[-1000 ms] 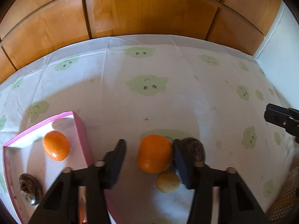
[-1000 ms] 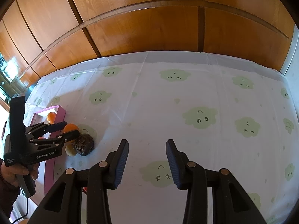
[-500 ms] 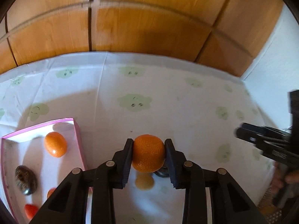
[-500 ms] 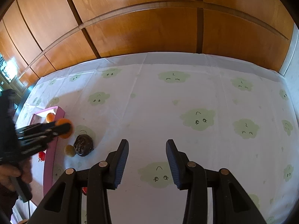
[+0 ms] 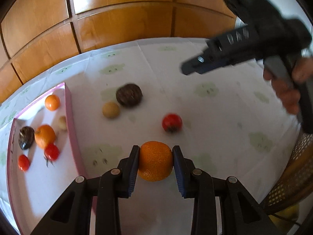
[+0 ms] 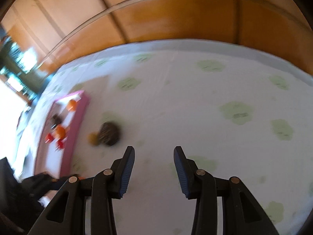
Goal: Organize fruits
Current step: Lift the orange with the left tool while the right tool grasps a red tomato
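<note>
My left gripper [image 5: 156, 161] is shut on an orange [image 5: 155, 160], held above the white cloth just right of the pink-walled box [image 5: 73, 133]. The box holds several fruits: an orange [image 5: 45, 136], a small orange [image 5: 52, 102], red tomatoes [image 5: 51, 152] and a dark round fruit [image 5: 26, 140]. Loose on the cloth lie a dark brown fruit [image 5: 129, 97], a small yellow fruit [image 5: 111, 109] and a red tomato [image 5: 172, 122]. My right gripper [image 6: 154, 168] is open with nothing between its fingers, hovering right of the dark fruit [image 6: 108, 133] and the box [image 6: 75, 129].
The right gripper's black body and the hand holding it [image 5: 289, 94] cross the upper right of the left wrist view. Wooden panels [image 5: 121, 23] back the cloth-covered table. A wicker item [image 5: 297, 168] stands at the right edge.
My left gripper closed on the orange, lifted it and pulled it back toward the near side, uncovering the dark and yellow fruits. The right wrist view swung and is blurred.
</note>
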A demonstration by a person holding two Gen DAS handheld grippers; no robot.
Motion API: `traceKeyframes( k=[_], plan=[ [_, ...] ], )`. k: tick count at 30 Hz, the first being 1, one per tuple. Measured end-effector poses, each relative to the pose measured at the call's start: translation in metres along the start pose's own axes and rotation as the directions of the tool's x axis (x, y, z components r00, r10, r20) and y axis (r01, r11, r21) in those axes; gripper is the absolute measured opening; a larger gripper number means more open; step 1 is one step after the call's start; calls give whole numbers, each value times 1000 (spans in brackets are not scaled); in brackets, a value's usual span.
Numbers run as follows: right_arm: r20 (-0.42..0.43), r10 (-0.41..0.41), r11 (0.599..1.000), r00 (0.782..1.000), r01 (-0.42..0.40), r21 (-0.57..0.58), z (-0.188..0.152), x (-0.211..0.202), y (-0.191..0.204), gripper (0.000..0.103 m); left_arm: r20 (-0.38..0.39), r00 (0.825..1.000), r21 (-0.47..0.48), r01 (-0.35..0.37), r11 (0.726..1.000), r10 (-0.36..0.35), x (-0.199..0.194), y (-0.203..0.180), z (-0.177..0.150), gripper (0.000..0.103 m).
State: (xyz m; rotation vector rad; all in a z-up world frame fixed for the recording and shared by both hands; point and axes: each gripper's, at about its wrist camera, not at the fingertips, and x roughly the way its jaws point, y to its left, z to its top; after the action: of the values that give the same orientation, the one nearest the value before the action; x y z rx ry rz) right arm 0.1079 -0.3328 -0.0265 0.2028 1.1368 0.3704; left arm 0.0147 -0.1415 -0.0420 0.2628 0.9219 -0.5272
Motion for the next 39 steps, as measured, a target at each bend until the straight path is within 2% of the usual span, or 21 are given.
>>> traceKeyframes(
  k=[4,9,21,24,25,28,34,39],
  plan=[
    [-78,67,990,995,-76,-118,-9,13,28,42,47,998,22,-41,999,40,1,-8,-11,35],
    [-148,58,975,987,-88,-205,-21,29,51,42,10,1000,-41,-8,999,8,12,-1,-17,40],
    [-200,-13,958,980,-45,-283,-31,55,63,42,24,1000,-36,-17,999,18,11,-5,-19,41],
    [-188,-42,952,981,-18,-306,-33,61,67,41,23,1000,-40,-17,999,18,14,-4,-18,41],
    [-181,-55,946,982,-7,-324,-34,63,70,34,23,1000,-39,-17,999,18,14,-4,-18,41],
    [-158,-95,930,983,31,-367,-37,64,76,31,25,1000,-33,-17,999,18,14,-5,-20,41],
    [-107,-207,938,972,166,-306,-27,62,56,31,34,999,-30,-14,999,15,13,-4,-23,42],
    [-99,-232,935,968,194,-296,-24,61,47,31,41,999,-39,-3,999,4,11,-2,-26,40]
  ],
)
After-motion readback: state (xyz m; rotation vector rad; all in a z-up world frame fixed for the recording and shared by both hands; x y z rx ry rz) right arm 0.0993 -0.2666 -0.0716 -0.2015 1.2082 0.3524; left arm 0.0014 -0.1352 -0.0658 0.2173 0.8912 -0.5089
